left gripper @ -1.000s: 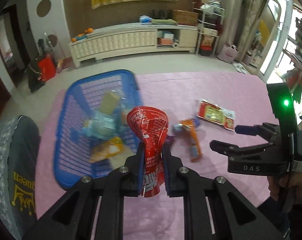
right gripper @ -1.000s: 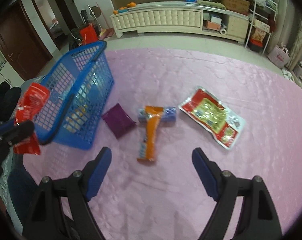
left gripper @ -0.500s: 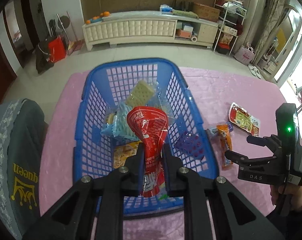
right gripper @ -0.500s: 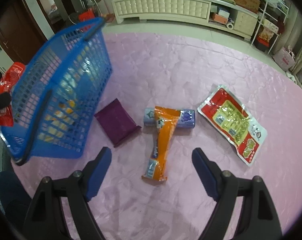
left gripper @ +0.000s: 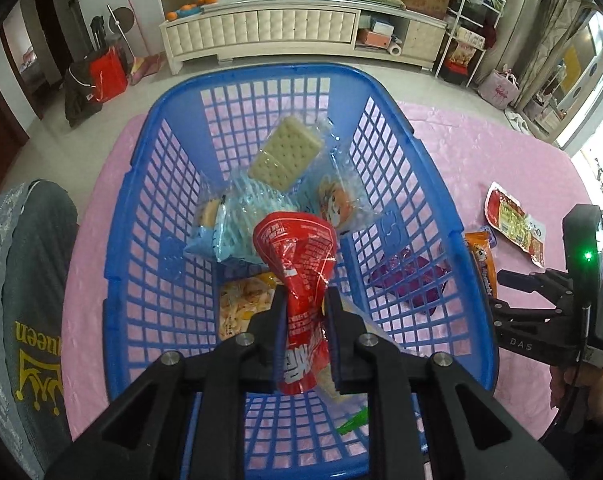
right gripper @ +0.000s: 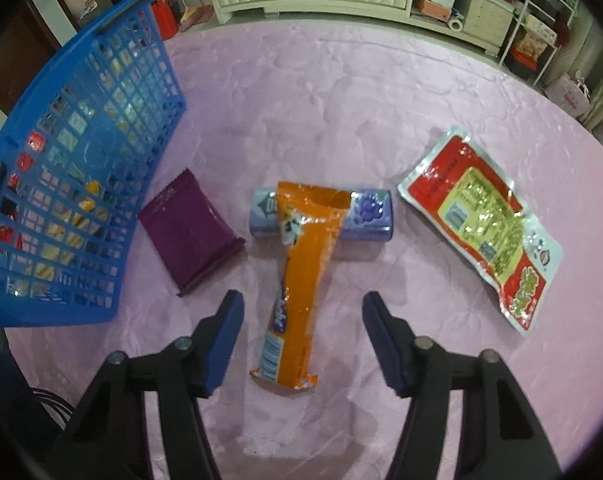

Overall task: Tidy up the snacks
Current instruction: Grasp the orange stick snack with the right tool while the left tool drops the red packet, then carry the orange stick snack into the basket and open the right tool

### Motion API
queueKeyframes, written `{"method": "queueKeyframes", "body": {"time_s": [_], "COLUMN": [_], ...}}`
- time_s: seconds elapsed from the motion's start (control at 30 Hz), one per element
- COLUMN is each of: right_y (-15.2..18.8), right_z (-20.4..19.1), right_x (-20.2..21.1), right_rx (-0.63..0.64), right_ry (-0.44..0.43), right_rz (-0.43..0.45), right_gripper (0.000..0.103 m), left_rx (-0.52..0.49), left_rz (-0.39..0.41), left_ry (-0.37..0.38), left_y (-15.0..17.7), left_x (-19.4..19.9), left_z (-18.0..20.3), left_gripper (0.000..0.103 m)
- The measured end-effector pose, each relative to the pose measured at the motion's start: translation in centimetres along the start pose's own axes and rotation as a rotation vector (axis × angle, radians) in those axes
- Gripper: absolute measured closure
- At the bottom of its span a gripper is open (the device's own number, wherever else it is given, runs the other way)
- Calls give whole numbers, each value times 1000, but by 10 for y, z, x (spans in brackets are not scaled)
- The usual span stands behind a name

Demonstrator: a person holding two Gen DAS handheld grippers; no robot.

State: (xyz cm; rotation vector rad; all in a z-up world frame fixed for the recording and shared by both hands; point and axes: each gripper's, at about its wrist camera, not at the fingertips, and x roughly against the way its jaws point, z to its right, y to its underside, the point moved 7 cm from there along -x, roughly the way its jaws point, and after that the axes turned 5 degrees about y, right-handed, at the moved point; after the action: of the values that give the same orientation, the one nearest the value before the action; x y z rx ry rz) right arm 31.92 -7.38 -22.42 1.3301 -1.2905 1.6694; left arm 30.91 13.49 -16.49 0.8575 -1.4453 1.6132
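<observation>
My left gripper (left gripper: 304, 300) is shut on a red snack packet (left gripper: 299, 280) and holds it over the inside of the blue basket (left gripper: 401, 184), which contains several snacks, among them a cracker pack (left gripper: 285, 154). On the pink cloth lies an orange snack bar (right gripper: 299, 276), one end resting across a purple box (right gripper: 367, 214). My right gripper (right gripper: 301, 312) hangs just above the bar with a finger on each side. Its jaws are closing and the pads do not touch the bar. It also shows at the right of the left wrist view as the right gripper (left gripper: 513, 284).
A dark purple packet (right gripper: 191, 230) lies beside the basket's wall (right gripper: 81, 184). A red and silver pouch (right gripper: 485, 224) lies to the right on the pink cloth (right gripper: 321, 100). A grey cushioned seat (left gripper: 25, 288) stands left of the table. A white cabinet (left gripper: 281, 28) lines the far wall.
My left gripper carried the red packet from beside the basket to over its inside and lower. My right gripper came down over the orange bar and its jaws narrowed around it.
</observation>
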Motion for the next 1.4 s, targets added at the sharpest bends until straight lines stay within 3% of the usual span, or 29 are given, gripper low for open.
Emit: {"method": "queueKeyframes", "body": {"time_s": [0.07,0.13,0.3,0.53,0.63,0.7,0.73,0.8,1.2,1.4], "right_y": [2,3,8,10,10,10,10,11,9,-10], "right_z": [-2,-2,-8,-11,-10,-10,-10,-13,-29,-43], "right_x": [-1,-1,4,24,33,39,42,54,133,172], "right_rx": [9,22,54,72,67,62,60,57,69,99], "right_ry": [-3,-7,-9,-15,-23,-27,-30,-32,-46,-60], "right_rz": [-5,-2,13,52,64,74,78,94,223,290], "right_gripper": [49,67,80,83,83,83,83,83,83,83], "left_rx": [1,2,14,14,-14,-39,-52,-66,-42,-14], "left_rz": [-3,-6,-6,3,11,21,24,43,150,202], "left_ry": [1,8,26,32,21,1,-12,-25,-16,-29], "left_y": [1,1,1,-1,2,2,3,3,6,12], "left_x": [-1,-2,-1,0,4,8,11,20,85,115], "left_z": [1,3,8,17,25,29,31,33,23,6], "left_gripper": [86,85,84,75,57,53,44,38,34,31]}}
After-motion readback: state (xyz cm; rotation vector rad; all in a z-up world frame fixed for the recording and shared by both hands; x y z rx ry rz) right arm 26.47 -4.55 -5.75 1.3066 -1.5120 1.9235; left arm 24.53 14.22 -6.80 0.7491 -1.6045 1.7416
